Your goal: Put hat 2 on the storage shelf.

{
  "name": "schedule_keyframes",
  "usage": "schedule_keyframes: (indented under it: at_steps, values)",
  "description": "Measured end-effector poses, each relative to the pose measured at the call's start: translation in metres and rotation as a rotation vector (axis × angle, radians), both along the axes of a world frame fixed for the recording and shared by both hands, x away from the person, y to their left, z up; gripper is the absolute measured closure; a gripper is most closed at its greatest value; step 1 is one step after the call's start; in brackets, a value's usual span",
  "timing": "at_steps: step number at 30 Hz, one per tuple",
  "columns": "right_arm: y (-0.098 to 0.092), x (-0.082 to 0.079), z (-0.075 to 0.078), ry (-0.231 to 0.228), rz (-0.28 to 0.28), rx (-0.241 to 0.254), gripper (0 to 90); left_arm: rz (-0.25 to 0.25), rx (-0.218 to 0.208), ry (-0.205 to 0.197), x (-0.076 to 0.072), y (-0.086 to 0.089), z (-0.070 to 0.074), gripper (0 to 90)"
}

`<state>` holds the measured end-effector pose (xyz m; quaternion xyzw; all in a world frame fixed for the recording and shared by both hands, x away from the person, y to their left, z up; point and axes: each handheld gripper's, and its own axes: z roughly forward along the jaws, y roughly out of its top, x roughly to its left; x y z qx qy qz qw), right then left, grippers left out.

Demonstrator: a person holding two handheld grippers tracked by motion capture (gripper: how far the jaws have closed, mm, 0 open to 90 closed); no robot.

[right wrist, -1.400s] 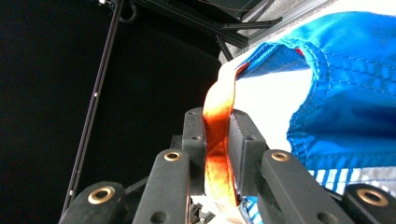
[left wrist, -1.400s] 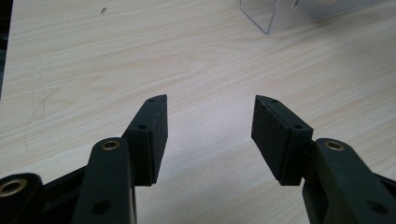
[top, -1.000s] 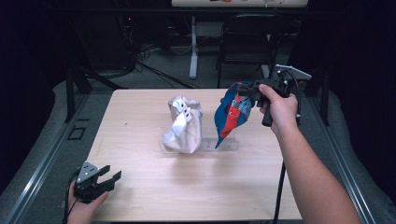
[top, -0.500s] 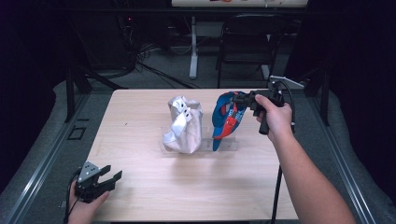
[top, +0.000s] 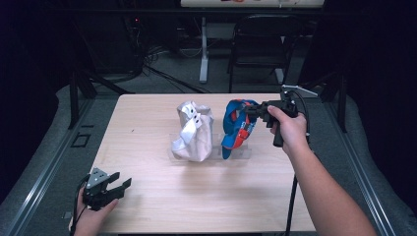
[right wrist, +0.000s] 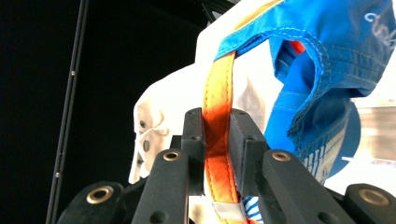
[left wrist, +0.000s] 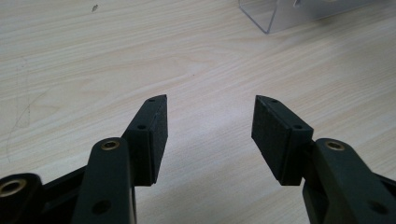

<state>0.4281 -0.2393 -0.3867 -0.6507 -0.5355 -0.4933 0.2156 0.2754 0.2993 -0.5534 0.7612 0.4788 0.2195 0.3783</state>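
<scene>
Near left tabletop (top: 147, 206) corner: left gripper (top: 109, 186) idle, jaws apart, empty, low over wood. Mid-tabletop: clear stand (top: 243, 152) carries white cap (top: 193, 130) left, blue cap (top: 237, 125) right, side by side. Right, farther: right gripper (top: 252, 112) clamped on blue cap's orange strap (right wrist: 217, 135). Judgement: white cap placed; blue cap at stand, not yet released; letting go and withdrawing remain.

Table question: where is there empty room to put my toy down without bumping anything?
The near half of the table is bare wood, between the left hand-held gripper and the person's right forearm. The far left corner, left of the white cap, is free too. The middle is crowded: the white cap, the blue cap and the clear stand sit close together.
</scene>
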Motion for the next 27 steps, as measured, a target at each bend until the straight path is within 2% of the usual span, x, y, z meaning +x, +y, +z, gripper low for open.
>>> schedule_keyframes:
  at_steps: [2, 4, 8, 10, 21, 27]
  values:
    - [0.0, 0.0, -0.001, 0.001, -0.002, 0.005, 77.7, 0.005, -0.005, -0.006, 0.0, 0.0, -0.001, 46.3]
    - [0.0, 0.001, -0.003, 0.007, -0.001, 0.009, 77.6, 0.006, 0.0, 0.009, -0.001, 0.002, -0.001, 46.3]
    - [0.001, 0.003, -0.005, 0.011, -0.01, 0.006, 77.6, 0.015, -0.009, -0.007, -0.003, 0.003, -0.001, 46.3]
    - [0.002, 0.002, -0.007, 0.011, -0.001, 0.003, 77.6, 0.011, -0.002, -0.003, -0.005, 0.005, 0.0, 46.2]
    - [0.005, -0.008, -0.007, -0.002, 0.004, -0.036, 76.7, 0.014, -0.006, -0.022, -0.01, 0.006, 0.002, 46.2]
    - [0.001, -0.01, -0.005, -0.012, 0.0, -0.07, 75.6, 0.013, -0.005, -0.01, -0.008, 0.006, 0.001, 46.2]
